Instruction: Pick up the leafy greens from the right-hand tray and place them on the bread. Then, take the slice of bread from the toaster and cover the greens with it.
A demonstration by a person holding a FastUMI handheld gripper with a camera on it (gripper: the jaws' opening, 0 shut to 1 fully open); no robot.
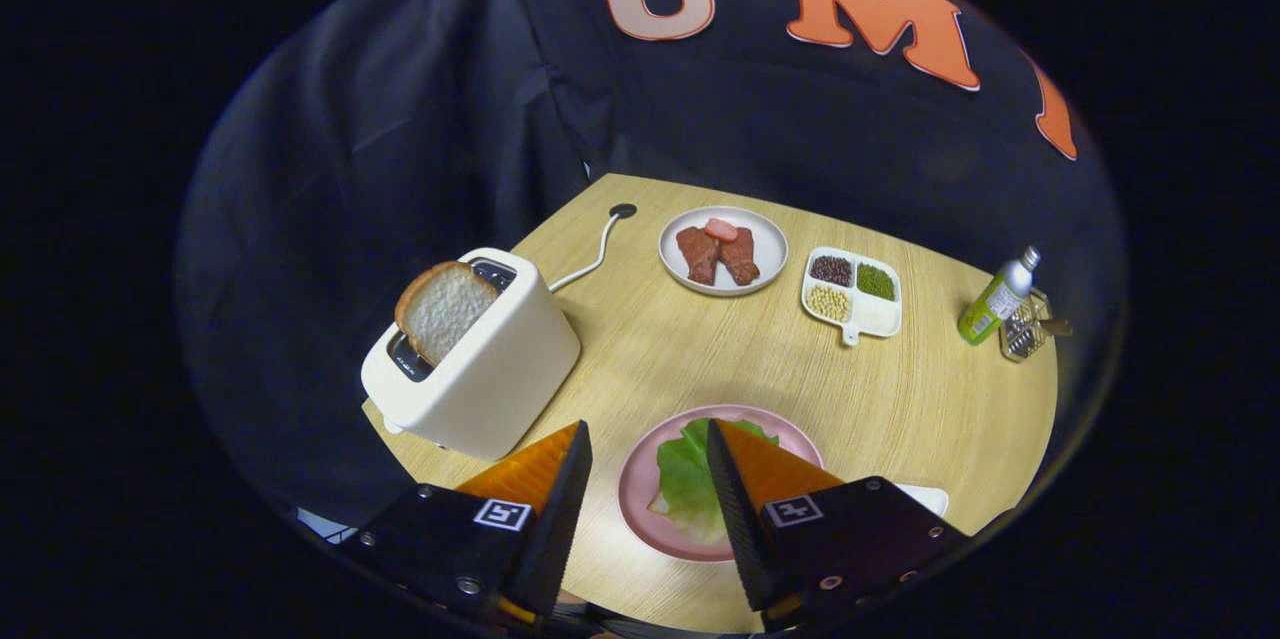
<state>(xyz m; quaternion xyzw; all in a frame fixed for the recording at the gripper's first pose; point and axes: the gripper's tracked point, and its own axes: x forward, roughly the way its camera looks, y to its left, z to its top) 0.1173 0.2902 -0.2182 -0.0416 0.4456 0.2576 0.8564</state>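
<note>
**Greens on plate, toast in toaster**

Gripper (648,439) spread wide, grasping nothing, above the wooden table (930,399). Leafy greens (685,479) on the pink plate (640,509), between the fingers. Bread slice (443,309) upright in the white toaster (490,369), beyond the left finger.

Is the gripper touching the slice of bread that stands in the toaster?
Apart. In the gripper view the open gripper hangs over the pink plate with the greens; bare table separates it from the toaster holding the bread slice.
</note>
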